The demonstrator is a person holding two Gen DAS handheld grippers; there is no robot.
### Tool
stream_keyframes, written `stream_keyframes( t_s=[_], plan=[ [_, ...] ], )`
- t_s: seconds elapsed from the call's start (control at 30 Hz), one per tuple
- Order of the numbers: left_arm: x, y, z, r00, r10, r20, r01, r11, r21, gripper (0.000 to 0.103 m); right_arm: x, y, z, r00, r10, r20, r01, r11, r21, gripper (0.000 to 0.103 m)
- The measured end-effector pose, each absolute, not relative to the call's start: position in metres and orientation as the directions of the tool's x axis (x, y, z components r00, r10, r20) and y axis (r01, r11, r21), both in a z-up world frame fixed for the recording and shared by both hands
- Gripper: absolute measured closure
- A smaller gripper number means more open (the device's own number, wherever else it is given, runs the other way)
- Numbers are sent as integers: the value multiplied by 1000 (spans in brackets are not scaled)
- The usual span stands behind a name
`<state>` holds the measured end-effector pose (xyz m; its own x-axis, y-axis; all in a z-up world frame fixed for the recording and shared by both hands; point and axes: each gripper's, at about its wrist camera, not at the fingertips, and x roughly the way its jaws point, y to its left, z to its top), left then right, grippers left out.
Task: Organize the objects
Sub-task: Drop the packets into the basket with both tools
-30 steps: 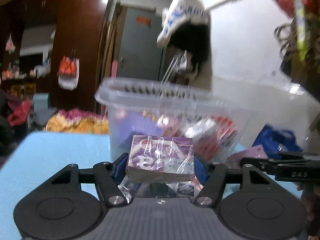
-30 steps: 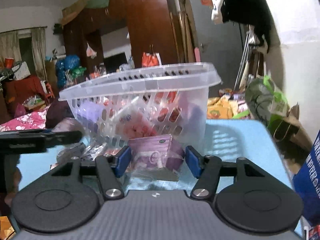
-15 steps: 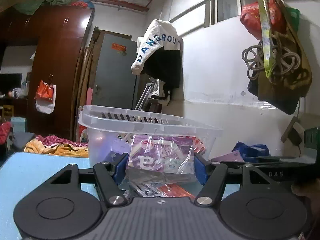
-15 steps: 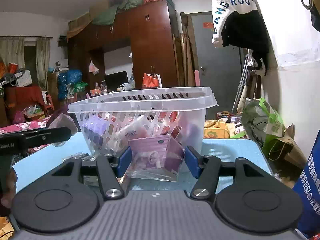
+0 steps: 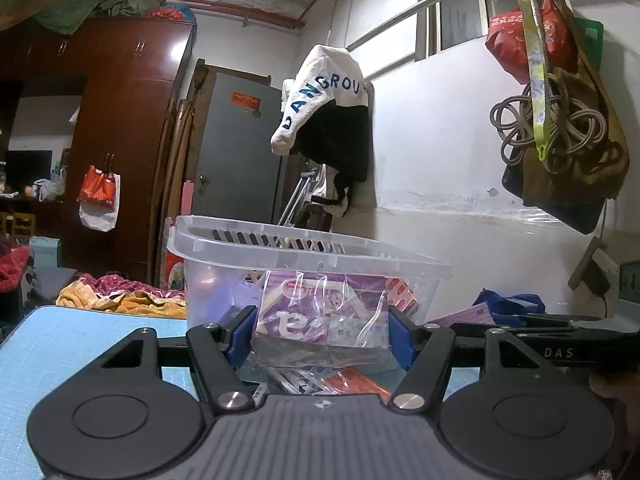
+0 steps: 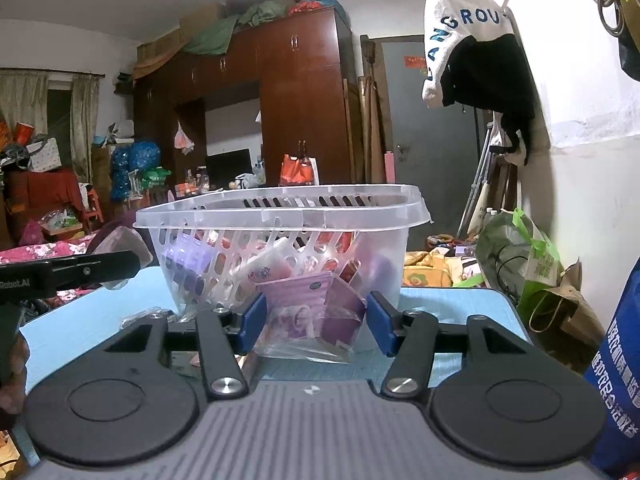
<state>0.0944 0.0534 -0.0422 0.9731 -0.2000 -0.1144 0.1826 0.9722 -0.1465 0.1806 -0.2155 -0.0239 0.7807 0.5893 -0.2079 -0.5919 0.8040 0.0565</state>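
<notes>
On the blue tabletop (image 6: 460, 304) the clear basket (image 6: 280, 216) already holds assorted packets. The left gripper (image 5: 322, 330) clamps a purple packet (image 5: 324, 316) in front of the basket. The right gripper (image 6: 312, 324) has just been narrowing its jaws around a pink pack (image 6: 308, 312); only the left pad looks in contact, so pickup seems imminent.

The basket's (image 6: 280, 216) contents read only as red, pink and purple smears through its cloudy slotted wall; no label is legible. In the left view the purple packet (image 5: 324, 316) covers the basket's (image 5: 304, 252) front (its wrap glare breaks up the print). The hand (image 6: 12, 376) holding the left gripper is cut by the frame edge. The blue bag (image 6: 616, 368) runs off at right.
</notes>
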Motion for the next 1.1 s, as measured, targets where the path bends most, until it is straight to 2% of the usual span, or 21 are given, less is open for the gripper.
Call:
stream_keyframes(
  t_s=[0.27, 0.43, 0.57, 0.67, 0.8, 0.87, 0.97, 1.0, 1.03, 1.07, 1.1],
  plan=[
    [94, 53, -41, 975, -191, -114, 174, 974, -141, 33, 176, -219, -21, 790, 587, -175, -588, 807, 50, 50],
    [87, 55, -38, 985, -160, -71, 150, 980, -133, 33, 171, -227, -19, 777, 617, -128, -612, 787, 79, 51],
    [74, 60, -3, 983, -182, 10, 182, 971, -154, 33, 161, -242, 4, 753, 656, -58, -642, 751, 154, 51],
    [82, 52, 36, 983, -177, 45, 180, 979, -93, 33, 162, -239, 43, 741, 671, -3, -664, 734, 144, 51],
    [130, 50, 81, 989, -148, -3, 147, 985, -92, 33, 193, -210, 91, 746, 666, -15, -663, 744, 80, 50],
    [155, 49, 89, 993, -108, -49, 103, 990, -92, 33, 214, -195, 102, 750, 658, -60, -654, 752, 78, 50],
    [184, 56, 85, 985, -121, -120, 106, 986, -128, 32, 241, -183, 104, 745, 657, -114, -647, 754, 119, 48],
    [198, 58, 80, 976, -134, -174, 110, 984, -140, 23, 251, -178, 102, 732, 664, -152, -652, 747, 129, 41],
    [211, 59, 75, 962, -137, -236, 106, 984, -140, 15, 259, -174, 98, 717, 673, -180, -660, 739, 137, 25],
    [221, 59, 67, 951, -125, -282, 91, 987, -129, 9, 267, -171, 93, 725, 664, -185, -648, 748, 145, 16],
    [226, 58, 60, 948, -102, -301, 72, 992, -107, 9, 270, -170, 88, 742, 645, -184, -628, 764, 148, 9]
  ],
)
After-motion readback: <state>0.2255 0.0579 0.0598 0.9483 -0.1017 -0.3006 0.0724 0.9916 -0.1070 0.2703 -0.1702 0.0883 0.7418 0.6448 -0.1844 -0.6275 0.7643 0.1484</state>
